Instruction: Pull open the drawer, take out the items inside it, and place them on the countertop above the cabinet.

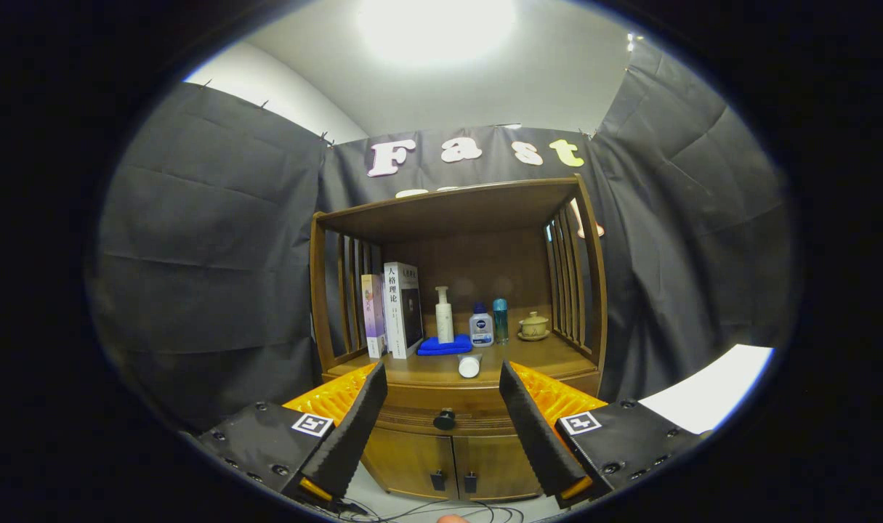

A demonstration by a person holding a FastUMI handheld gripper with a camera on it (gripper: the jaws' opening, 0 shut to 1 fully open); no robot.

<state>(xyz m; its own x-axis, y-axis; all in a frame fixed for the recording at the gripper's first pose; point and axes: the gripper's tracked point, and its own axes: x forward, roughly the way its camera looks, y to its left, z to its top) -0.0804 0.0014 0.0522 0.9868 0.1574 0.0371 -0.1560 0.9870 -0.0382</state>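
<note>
hand-held gripper (pixel 441 414) level, facing forward, fingers (pixel 354 428) spread wide apart, holding nothing

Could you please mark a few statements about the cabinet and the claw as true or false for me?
1. The drawer is pulled open. False: it is shut.
2. The claw is open, with the drawer knob seen between its fingers. True.
3. A white tube lies on its side on the countertop. True.
4. The pump bottle stands on a red cloth. False: the cloth is blue.
5. The books lie flat. False: they stand upright.
</note>
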